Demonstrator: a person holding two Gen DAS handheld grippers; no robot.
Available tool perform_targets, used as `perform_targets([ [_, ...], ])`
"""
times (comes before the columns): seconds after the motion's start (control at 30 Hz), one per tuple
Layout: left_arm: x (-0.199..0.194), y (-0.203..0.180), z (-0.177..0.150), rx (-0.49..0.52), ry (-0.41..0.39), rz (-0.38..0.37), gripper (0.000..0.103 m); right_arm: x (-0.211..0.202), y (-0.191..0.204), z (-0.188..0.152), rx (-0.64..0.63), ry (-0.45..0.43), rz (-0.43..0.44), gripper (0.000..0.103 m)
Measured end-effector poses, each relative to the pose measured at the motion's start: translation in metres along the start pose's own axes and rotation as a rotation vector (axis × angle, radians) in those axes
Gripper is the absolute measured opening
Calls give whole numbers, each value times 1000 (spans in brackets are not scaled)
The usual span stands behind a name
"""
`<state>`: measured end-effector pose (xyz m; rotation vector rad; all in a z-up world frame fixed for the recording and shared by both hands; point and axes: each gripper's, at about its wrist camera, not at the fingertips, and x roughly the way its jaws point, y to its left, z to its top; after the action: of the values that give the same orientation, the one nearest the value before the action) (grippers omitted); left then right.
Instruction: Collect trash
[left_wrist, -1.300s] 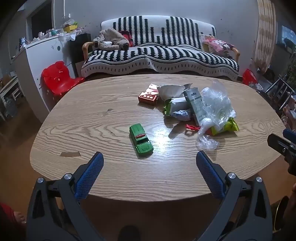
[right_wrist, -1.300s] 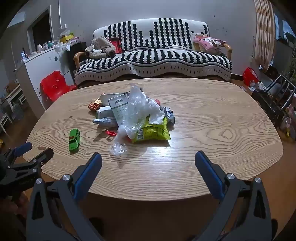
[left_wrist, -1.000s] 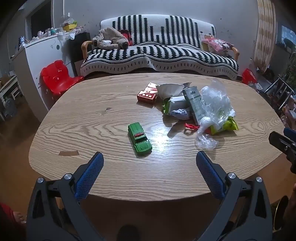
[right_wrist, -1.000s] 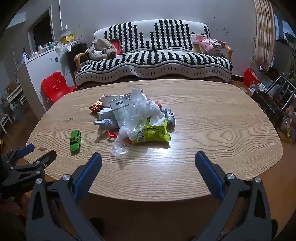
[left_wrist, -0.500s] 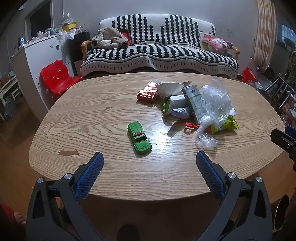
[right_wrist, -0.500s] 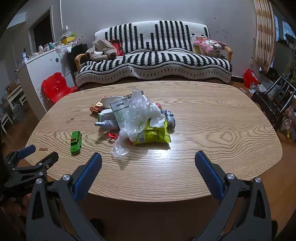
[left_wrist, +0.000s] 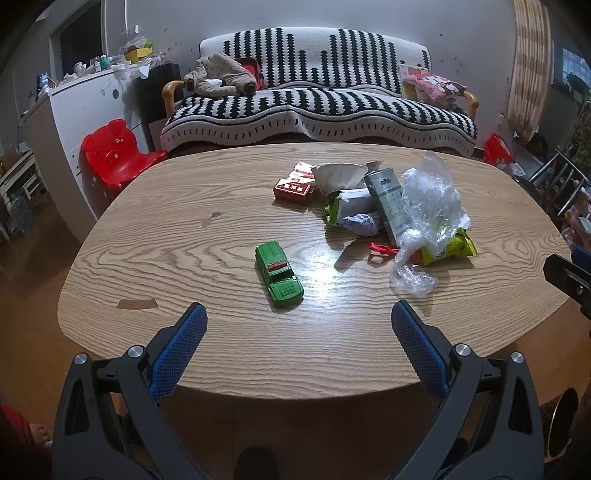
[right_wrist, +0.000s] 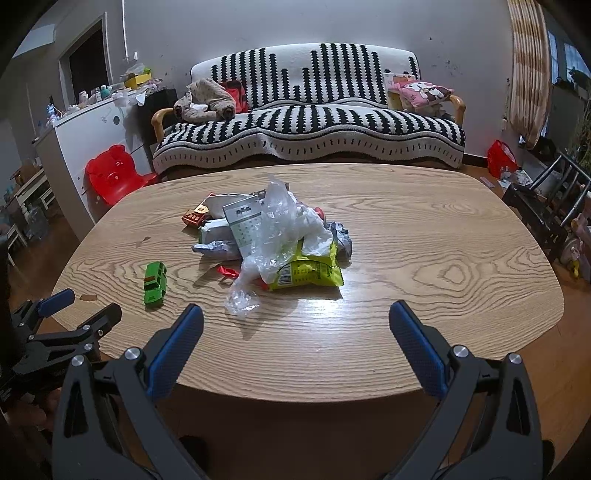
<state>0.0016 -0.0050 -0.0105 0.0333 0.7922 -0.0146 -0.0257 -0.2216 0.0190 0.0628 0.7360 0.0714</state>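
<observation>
A heap of trash lies mid-table: a crumpled clear plastic bag (left_wrist: 428, 206) (right_wrist: 284, 229), a yellow-green snack packet (left_wrist: 448, 249) (right_wrist: 310, 271), a grey carton (left_wrist: 388, 203) (right_wrist: 245, 221), a red box (left_wrist: 293, 190) (right_wrist: 194, 218) and a red scrap (left_wrist: 382, 249) (right_wrist: 229, 271). My left gripper (left_wrist: 299, 330) is open and empty over the table's near edge, in front of a green toy car (left_wrist: 279, 273) (right_wrist: 155, 282). My right gripper (right_wrist: 295, 332) is open and empty, near the front edge, short of the heap.
The oval wooden table (left_wrist: 184, 236) (right_wrist: 443, 240) fills both views. A striped sofa (left_wrist: 317, 107) (right_wrist: 310, 122) stands behind it, a red child's chair (left_wrist: 114, 155) (right_wrist: 110, 173) at the back left. Metal chairs (right_wrist: 546, 206) stand at the right. A tape patch (left_wrist: 136, 303) marks the table's left edge.
Both grippers have drifted slightly; the table and heap sit a little lower and closer in the views. Nothing was taken hold of. The jaws stay open.
</observation>
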Motion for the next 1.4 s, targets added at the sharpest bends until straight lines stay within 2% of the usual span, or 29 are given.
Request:
perform_targets([
  [1.1, 3, -1, -2, -6, 27, -8, 97, 0, 3, 0, -10, 5, 1, 97],
  [1.23, 11, 3, -5, -22, 66, -26, 97, 11, 10, 3, -25, 26, 9, 97],
  [1.4, 38, 13, 0, -60, 134, -41, 97, 53, 16, 14, -35, 67, -2, 97],
])
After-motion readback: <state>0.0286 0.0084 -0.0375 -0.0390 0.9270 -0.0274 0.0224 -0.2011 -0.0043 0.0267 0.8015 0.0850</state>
